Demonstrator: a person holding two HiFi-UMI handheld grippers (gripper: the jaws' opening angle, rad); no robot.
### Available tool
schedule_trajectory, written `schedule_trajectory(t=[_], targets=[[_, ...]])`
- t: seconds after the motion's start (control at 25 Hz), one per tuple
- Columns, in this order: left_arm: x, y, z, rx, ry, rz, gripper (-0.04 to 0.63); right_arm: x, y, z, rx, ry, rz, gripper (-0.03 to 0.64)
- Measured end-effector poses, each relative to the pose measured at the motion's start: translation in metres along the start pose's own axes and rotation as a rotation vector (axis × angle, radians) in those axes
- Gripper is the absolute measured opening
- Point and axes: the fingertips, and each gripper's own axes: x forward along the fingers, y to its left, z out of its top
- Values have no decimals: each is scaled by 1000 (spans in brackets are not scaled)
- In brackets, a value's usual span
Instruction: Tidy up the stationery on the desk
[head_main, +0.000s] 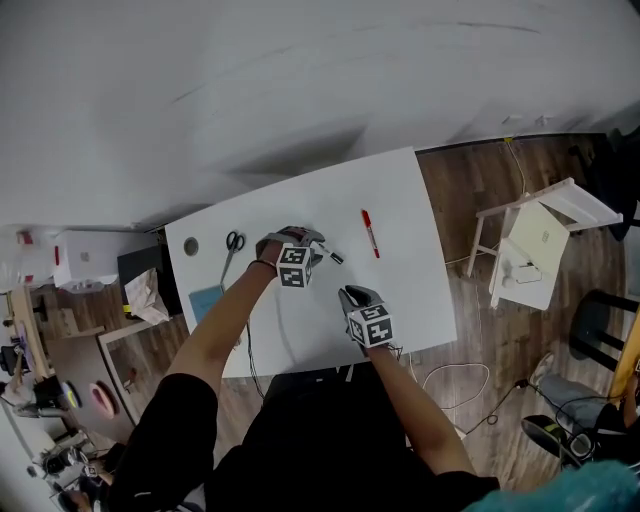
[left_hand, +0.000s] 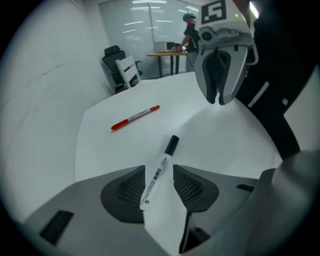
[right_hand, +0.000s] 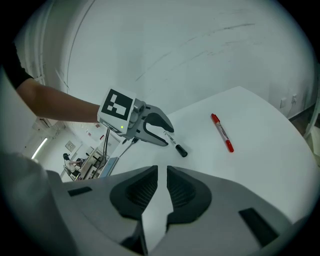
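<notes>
We see the left hand-held gripper (left_hand: 159, 168) pointing steeply down at the white rectangular counter (head_main: 400, 190), at the end of a bare forearm that reaches diagonally from the lower left of the head view. Its two jaws are spread wide. The white marker with a black cap (left_hand: 165, 155) lies flat on the counter between them, with the cap pointing away from the hand-held gripper. From the left gripper view we cannot tell if the tail of the barrel touches the left pad, but the pads do not pinch it. The right hand-held gripper (right_hand: 162, 172) is held nearer to the front edge of the counter, tilted forward and down. Its jaws are almost pressed together, only a thin slit is between them and nothing is inside. It stays apart from the left one. A red pen (head_main: 370, 233) lies alone further to the right on the counter, well apart from the marker. A pair of scissors with black handles (head_main: 232, 250) lies to the left, and a light-blue flat thing (head_main: 205, 300) is at the left front edge.
</notes>
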Motion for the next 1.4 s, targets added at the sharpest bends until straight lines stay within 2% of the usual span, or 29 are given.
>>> schedule_trajectory(t=[0.12,0.32,0.44,0.6,0.68,0.76,0.84,0.96,1.12,1.28,1.4], targets=[[10,2,2,94,23,0,169,1,-1,-4,11,4,-2,57],[16,-1,4,188,66,-43,169,-2,2,-17,21,19,-2,57],[17,-3,1,191,67,-73,150,-3,4,-21,18,25,2,57],[17,-11,1,190,50,-68,75,-4,4,-30,28,35,-2,57],[18,-12,0,152,48,-59,75,-5,5,-32,22,40,-4,57],[17,-12,-2,84,41,-59,75,-5,6,-34,12,47,0,57],[13,-14,-4,-25,14,-39,74,-5,10,-35,3,54,12,57],[-4,-24,-3,-263,-61,-27,74,-6,15,-30,-49,48,32,57],[-31,-66,-7,-551,-155,-108,75,-5,26,-19,-211,49,51,57],[-73,-103,-24,-761,-244,-39,75,2,39,-5,-269,45,87,57],[-101,-143,-52,-956,-279,13,74,16,50,-5,-241,46,108,57]])
